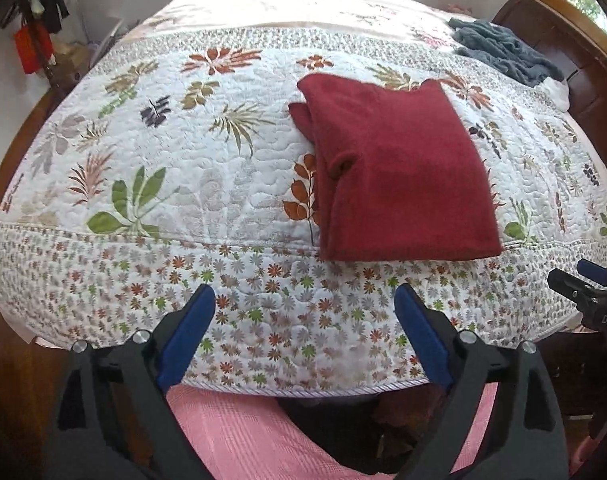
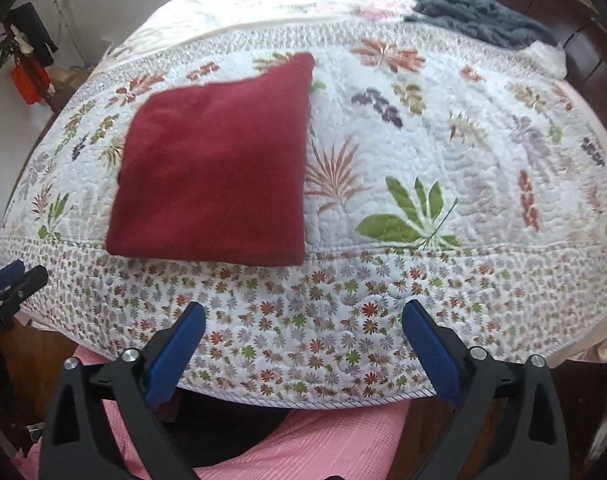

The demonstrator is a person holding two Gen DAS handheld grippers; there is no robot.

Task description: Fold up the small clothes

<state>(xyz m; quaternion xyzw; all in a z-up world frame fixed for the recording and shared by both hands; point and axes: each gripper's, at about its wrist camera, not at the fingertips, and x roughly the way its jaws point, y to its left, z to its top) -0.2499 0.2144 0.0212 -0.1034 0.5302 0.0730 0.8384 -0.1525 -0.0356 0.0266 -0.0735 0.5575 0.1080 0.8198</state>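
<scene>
Red folded garment (image 1: 399, 176) flat on floral quilt (image 1: 183, 184), beyond left tool (image 1: 305, 300) and right tool (image 2: 303, 318), both spread wide, empty

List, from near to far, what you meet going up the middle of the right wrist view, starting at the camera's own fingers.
Right gripper with its blue fingers apart → small-flower border of the quilt → folded red garment → crumpled grey-blue cloth at the far end of the bed.
</scene>
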